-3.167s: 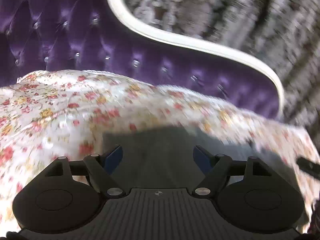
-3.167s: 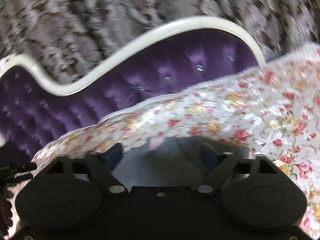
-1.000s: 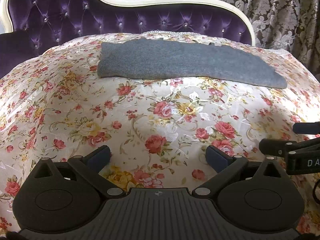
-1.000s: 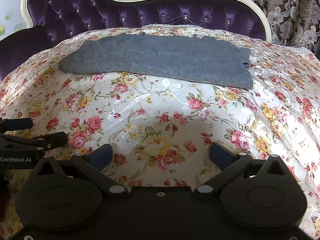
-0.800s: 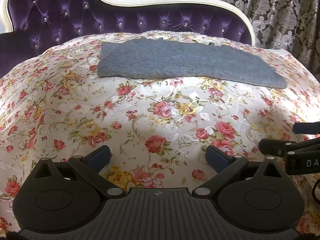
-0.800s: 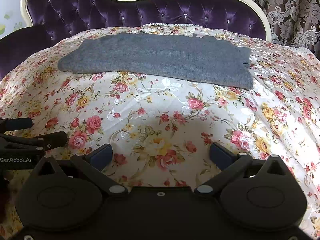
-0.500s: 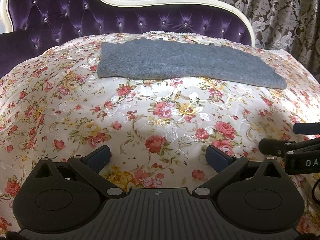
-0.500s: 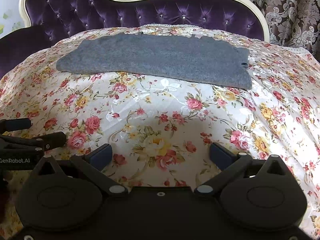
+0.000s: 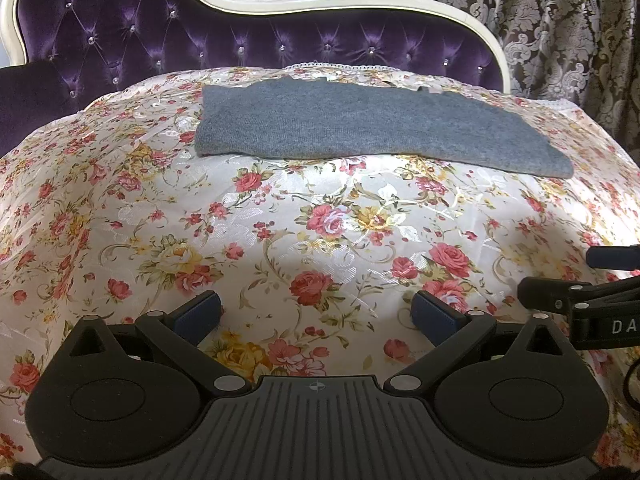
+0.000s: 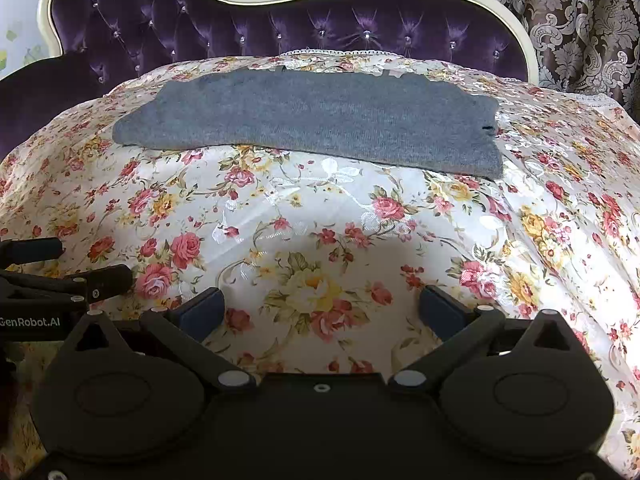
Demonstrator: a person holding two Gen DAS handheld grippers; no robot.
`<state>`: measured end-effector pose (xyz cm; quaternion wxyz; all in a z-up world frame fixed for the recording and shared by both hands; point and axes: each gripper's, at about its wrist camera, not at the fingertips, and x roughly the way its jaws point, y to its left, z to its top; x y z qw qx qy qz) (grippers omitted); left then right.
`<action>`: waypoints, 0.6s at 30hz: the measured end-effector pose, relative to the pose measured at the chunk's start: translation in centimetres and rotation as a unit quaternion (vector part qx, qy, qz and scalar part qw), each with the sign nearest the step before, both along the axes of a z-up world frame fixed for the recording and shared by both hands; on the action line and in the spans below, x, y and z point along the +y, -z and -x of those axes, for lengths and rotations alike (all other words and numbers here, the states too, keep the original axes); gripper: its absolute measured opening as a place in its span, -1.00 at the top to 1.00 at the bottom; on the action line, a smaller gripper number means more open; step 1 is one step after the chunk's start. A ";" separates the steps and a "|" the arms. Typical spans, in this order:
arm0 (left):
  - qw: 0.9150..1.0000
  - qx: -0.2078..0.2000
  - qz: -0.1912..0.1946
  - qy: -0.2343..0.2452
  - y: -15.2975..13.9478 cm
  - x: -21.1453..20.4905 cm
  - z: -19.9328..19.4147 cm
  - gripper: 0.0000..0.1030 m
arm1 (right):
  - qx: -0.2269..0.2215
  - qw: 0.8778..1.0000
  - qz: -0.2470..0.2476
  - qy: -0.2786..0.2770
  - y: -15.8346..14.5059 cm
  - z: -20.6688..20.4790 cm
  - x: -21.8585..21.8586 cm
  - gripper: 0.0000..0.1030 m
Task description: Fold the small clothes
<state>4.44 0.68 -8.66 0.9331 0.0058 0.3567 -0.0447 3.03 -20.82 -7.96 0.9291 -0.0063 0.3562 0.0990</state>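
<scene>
Patterned curtain (image 9: 560, 20) behind all. Purple tufted headboard (image 9: 200, 40) with cream frame at far end of bed. Floral bedspread (image 9: 280, 220) covers bed, fills most of both views. Grey knit garment (image 9: 360, 128) lies flat as long folded strip near headboard, well apart from both claws. Left claw (image 9: 316, 314) spread wide, released, empty, above bedspread. Right claw (image 10: 320, 306) likewise released, holding nothing, just beside left claw.
</scene>
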 end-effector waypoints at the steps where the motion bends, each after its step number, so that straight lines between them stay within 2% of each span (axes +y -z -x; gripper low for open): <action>1: 1.000 0.000 0.000 0.000 0.0 0.0 0.0 -1.00 | 0.000 1.000 0.000 0.000 0.0 0.0 0.0 -1.00; 18: 1.000 -0.001 -0.003 -0.002 -0.1 -0.1 0.0 -1.00 | -0.002 1.000 -0.002 0.000 -0.1 0.0 0.0 -1.00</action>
